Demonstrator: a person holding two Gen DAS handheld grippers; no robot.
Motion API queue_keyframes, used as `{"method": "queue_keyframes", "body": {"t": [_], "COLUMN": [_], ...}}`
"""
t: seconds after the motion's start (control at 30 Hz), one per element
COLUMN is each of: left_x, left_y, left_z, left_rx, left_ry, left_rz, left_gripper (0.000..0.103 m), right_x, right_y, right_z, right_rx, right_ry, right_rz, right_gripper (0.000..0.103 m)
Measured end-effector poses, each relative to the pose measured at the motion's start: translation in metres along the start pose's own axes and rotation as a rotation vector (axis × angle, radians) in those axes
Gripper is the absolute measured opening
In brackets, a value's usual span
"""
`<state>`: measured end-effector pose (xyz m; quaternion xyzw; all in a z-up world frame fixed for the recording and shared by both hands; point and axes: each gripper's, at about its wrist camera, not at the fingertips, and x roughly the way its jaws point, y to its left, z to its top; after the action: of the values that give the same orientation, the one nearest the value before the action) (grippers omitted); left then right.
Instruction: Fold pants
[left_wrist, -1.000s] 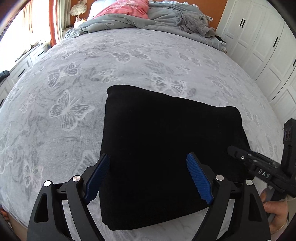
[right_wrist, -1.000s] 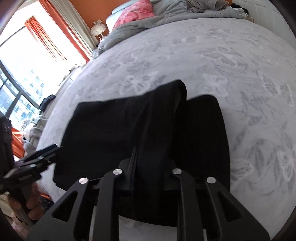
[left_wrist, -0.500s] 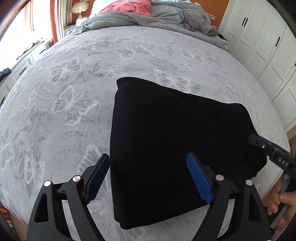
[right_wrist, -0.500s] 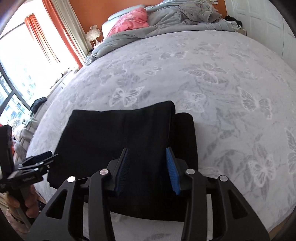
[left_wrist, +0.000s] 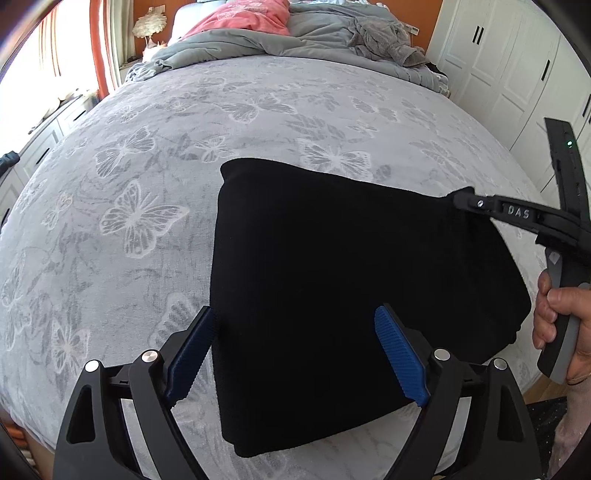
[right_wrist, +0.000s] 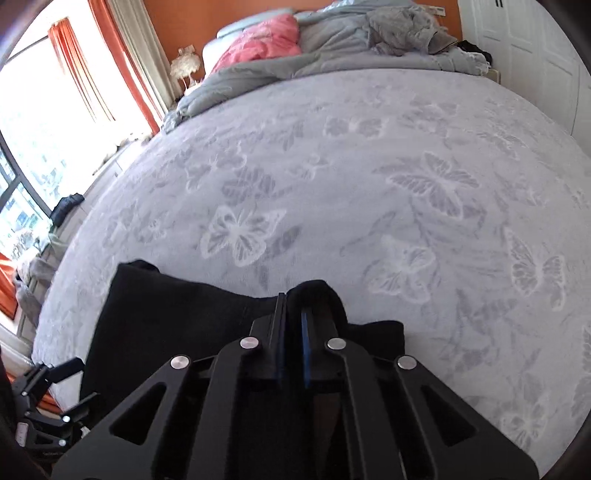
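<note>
Pinching pants corner: right hand-held gripper | left hand-held gripper spread, seen in left view

A bed covered in a grey butterfly-patterned spread carries folded black pants near its close edge. At its far end lie a rumpled grey duvet, a pink blanket and a crumpled grey garment.

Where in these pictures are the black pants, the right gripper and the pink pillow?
black pants (left_wrist: 332, 280), left wrist view, middle of the folded cloth.
right gripper (right_wrist: 291, 314), right wrist view, between its fingertips, shut on the pants' edge.
pink pillow (right_wrist: 266, 40), right wrist view, its middle.
</note>
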<state>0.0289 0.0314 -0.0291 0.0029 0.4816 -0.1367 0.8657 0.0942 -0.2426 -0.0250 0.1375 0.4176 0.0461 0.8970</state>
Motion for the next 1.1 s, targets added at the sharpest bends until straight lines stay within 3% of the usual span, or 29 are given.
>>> {"method": "queue_keyframes", "body": {"t": [0.1,0.2,0.27,0.33,0.37,0.47,0.57,0.67,0.73,0.8,0.83,0.97,1.03,1.1], "left_x": [0.002,0.007,0.006,0.002,0.001,0.0,0.0,0.0,-0.001,-0.006,-0.008,-0.001,0.001,0.0], "left_y": [0.002,0.006,0.011,0.015,0.017,0.021,0.022,0.022,0.022,0.023,0.024,0.023,0.026,0.027], "left_z": [-0.001,-0.002,-0.003,-0.004,-0.004,-0.005,-0.008,-0.008,-0.008,-0.008,-0.009,-0.011,-0.013,-0.013], "left_rx": [0.0,-0.004,-0.025,-0.037,-0.037,-0.049,-0.06,-0.073,-0.089,-0.108,-0.113,-0.1,-0.112,-0.111], "left_ry": [0.006,0.022,0.029,0.017,0.011,0.009,0.016,0.017,0.025,0.018,0.008,0.021,0.037,0.036], "left_rz": [-0.009,0.011,-0.001,-0.005,0.003,0.016,0.007,-0.001,-0.028,-0.055,-0.059,-0.022,-0.031,-0.039], "left_gripper": [0.085,0.086,0.086,0.086,0.086,0.086,0.086,0.086,0.086,0.086,0.086,0.086,0.086,0.086], "right_x": [0.038,0.011,-0.016,-0.037,-0.044,-0.046,-0.024,-0.034,-0.057,-0.048,-0.031,-0.047,-0.058,-0.057], "right_y": [-0.021,-0.025,-0.015,-0.004,-0.002,-0.005,-0.004,0.0,0.0,-0.004,-0.007,-0.017,-0.02,-0.025], "right_z": [-0.014,-0.012,-0.009,-0.017,-0.027,-0.064,-0.096,-0.096,-0.09,-0.095,-0.102,-0.097,-0.088,-0.081], "right_rx": [0.017,0.09,0.053,-0.012,-0.028,0.015,0.009,-0.003,-0.005,0.002,-0.013,0.07,0.087,0.107], "right_ry": [0.136,0.085,0.036,0.022,0.033,0.111,0.183,0.136,0.068,0.095,0.164,0.099,0.048,0.071], "right_rz": [-0.059,-0.003,0.004,0.006,0.009,0.074,0.062,0.057,0.071,0.054,0.027,0.044,0.021,0.022], "right_gripper": [0.014,0.021,0.038,0.065,0.066,0.067,0.065,0.025,0.02,0.021,0.031,0.047,0.079,0.084]}}
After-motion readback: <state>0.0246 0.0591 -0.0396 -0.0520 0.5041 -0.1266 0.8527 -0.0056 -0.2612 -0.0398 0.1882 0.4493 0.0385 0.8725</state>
